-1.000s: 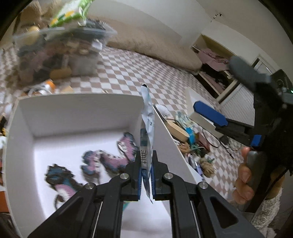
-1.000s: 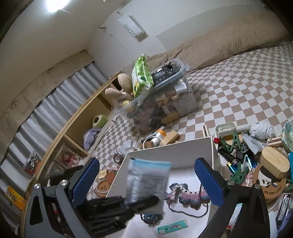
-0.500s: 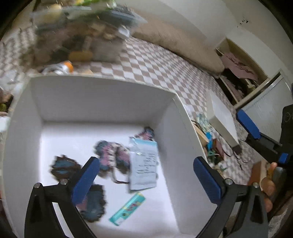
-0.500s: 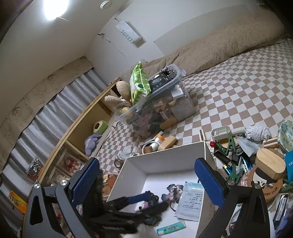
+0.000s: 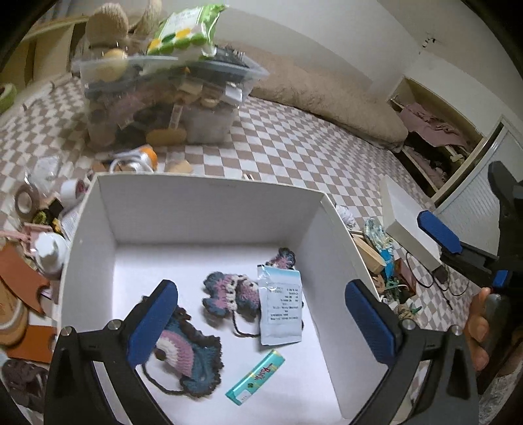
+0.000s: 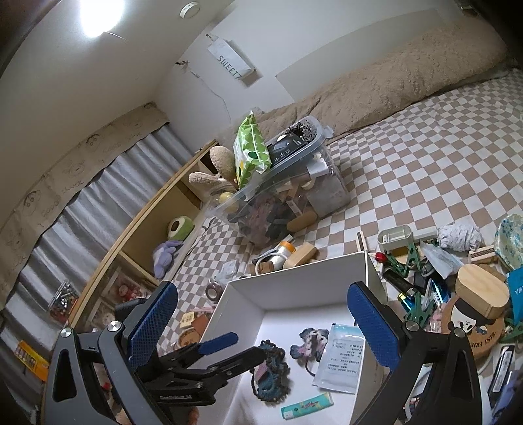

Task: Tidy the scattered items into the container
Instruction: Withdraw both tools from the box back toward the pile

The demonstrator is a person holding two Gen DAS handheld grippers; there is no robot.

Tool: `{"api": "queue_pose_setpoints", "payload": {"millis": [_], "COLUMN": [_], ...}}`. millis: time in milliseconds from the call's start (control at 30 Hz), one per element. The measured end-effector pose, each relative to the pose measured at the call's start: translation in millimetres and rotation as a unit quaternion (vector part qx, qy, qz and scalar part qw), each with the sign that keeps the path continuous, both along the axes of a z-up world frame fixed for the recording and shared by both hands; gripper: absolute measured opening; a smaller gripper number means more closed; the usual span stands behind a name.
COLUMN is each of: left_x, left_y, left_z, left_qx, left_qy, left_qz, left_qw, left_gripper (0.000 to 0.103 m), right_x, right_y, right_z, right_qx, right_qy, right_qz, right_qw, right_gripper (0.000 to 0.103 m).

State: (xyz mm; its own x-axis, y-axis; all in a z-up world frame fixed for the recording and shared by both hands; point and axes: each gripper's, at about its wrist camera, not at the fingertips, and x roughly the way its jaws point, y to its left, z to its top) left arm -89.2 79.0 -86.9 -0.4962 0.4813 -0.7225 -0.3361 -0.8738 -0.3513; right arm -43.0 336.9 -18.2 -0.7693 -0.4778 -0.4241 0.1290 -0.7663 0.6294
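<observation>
A white open box [image 5: 209,196] stands on the checkered mat. My left gripper [image 5: 261,323] hovers over it, open, with nothing between its blue pads. Below it a pale blue sachet [image 5: 281,310] lies flat on the box floor, partly over a crocheted piece [image 5: 228,294]. A second crocheted piece [image 5: 186,356] and a teal stick pack [image 5: 255,376] lie nearer me. My right gripper [image 6: 263,323] is open and empty above the box's right side. Scattered items [image 6: 425,287] crowd the mat right of the box, among them a round wooden lid [image 6: 480,291].
A full clear plastic bin [image 5: 163,108] with a green wipes pack [image 5: 183,29] stands behind the box. Tape rolls [image 5: 24,199] and a white bottle [image 5: 49,248] lie to its left. A flat white box [image 5: 405,222] sits right. A long beige cushion [image 5: 327,94] lines the wall.
My left gripper went from shut on the upright sachet to wide open. The sachet dropped flat into the box. The left gripper tipped over the box; the right one stayed still.
</observation>
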Motion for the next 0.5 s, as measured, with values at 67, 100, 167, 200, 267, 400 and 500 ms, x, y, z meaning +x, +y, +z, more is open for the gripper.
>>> {"api": "queue_pose_setpoints", "payload": {"millis": [67, 100, 167, 200, 267, 400, 500], "left_x": [1.5, 1.8, 3.1, 3.7, 5.1, 6.0, 7.2], "left_y": [-1.7, -3.3, -7.3, -9.3, -13.5, -22.4, -30.1], "left_z": [4.3, 6.8, 12.7, 15.5, 20.9, 28.8, 32.2], "left_qx": [-0.006, -0.007, -0.006, -0.006, -0.01, -0.026, -0.028], "left_qy": [0.011, 0.017, 0.032, 0.039, 0.05, 0.066, 0.079], "left_qz": [0.006, 0.009, 0.014, 0.016, 0.026, 0.045, 0.047], "left_qw": [0.9999, 0.9998, 0.9994, 0.9991, 0.9983, 0.9964, 0.9953], "left_gripper": [0.103, 0.103, 0.103, 0.103, 0.103, 0.103, 0.103], "right_x": [0.8, 1.4, 2.8, 3.4, 4.8, 7.6, 9.8], "right_y": [-1.9, -3.1, -4.7, -5.4, -6.2, -8.0, -10.1], "right_z": [-0.3, -0.3, 0.2, 0.5, 1.3, 1.4, -1.1], "right_qx": [0.001, 0.003, 0.005, 0.006, 0.012, 0.03, 0.049], "right_qy": [0.001, 0.001, 0.003, 0.005, 0.008, 0.011, 0.008], "right_qz": [0.003, 0.003, 0.005, 0.005, 0.003, -0.003, -0.01], "right_qw": [1.0, 1.0, 1.0, 1.0, 1.0, 0.999, 0.999], "right_gripper": [0.103, 0.103, 0.103, 0.103, 0.103, 0.103, 0.103]}}
